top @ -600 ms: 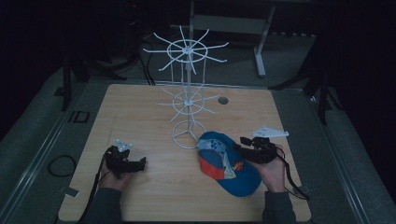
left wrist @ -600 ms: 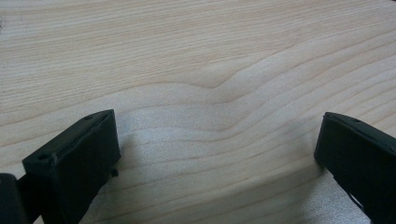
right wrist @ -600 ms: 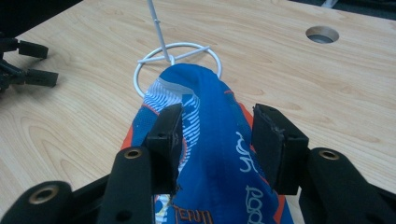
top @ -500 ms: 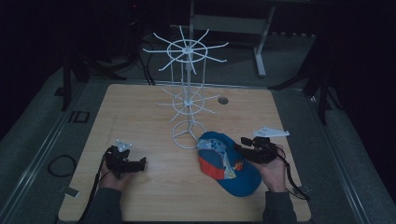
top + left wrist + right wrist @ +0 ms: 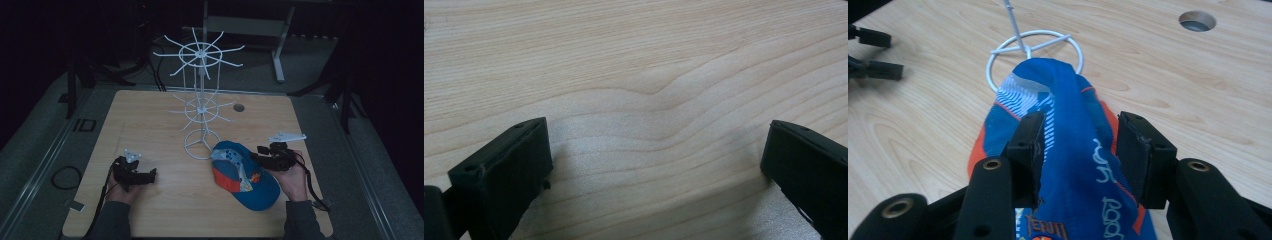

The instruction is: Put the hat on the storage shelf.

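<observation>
A blue cap (image 5: 246,176) with orange and white patches lies on the wooden table (image 5: 150,120), its crown touching the base ring of a white wire rack (image 5: 200,107). My right gripper (image 5: 260,158) reaches in from the right, and its jaws pinch a raised ridge of the cap's crown (image 5: 1073,125); the right gripper (image 5: 1079,137) is shut on that fabric. My left gripper (image 5: 149,175) rests on the table at the front left. In the left gripper view the left gripper (image 5: 659,150) stands wide open over bare wood.
The rack's base ring (image 5: 1033,37) lies just beyond the cap. A round hole (image 5: 239,107) sits in the tabletop behind the rack. The rack's arms spread out at two levels. Beyond the table are dark floor, cables and a metal stand.
</observation>
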A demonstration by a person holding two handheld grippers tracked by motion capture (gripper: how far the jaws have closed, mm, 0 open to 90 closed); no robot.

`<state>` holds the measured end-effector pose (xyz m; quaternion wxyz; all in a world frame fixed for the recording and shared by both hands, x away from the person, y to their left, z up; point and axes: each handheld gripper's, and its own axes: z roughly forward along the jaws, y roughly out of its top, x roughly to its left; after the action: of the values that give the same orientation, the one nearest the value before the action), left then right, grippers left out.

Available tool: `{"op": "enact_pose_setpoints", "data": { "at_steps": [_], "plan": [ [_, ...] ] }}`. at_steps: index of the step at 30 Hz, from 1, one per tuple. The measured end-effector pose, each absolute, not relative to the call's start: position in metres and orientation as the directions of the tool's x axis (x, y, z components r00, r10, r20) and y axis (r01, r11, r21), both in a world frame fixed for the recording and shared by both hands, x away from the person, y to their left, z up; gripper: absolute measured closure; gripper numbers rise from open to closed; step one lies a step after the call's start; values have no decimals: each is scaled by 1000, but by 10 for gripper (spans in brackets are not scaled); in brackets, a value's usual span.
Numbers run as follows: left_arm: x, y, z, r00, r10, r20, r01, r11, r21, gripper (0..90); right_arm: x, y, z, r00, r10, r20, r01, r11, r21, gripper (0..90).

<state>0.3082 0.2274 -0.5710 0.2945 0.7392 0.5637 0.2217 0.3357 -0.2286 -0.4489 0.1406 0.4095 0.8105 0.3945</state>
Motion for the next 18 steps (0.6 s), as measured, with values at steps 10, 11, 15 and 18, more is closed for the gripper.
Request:
{"op": "enact_pose_setpoints", "data": {
  "at_steps": [10,11,15,18],
  "plan": [
    [308,227,-571,265,964,-7,703,-189,686,1,345,-224,-440,-631,774,48,557,409,723,555],
    [308,227,-571,265,964,-7,703,-189,686,1,345,-224,-440,-631,774,48,557,409,723,555],
    [308,227,-571,265,964,-7,703,-188,686,1,350,-222,-438,-633,773,37,560,425,711,532],
    [308,227,-571,265,964,-7,703,-188,686,1,355,-219,-437,-640,767,33,564,440,698,522]
  ]
}}
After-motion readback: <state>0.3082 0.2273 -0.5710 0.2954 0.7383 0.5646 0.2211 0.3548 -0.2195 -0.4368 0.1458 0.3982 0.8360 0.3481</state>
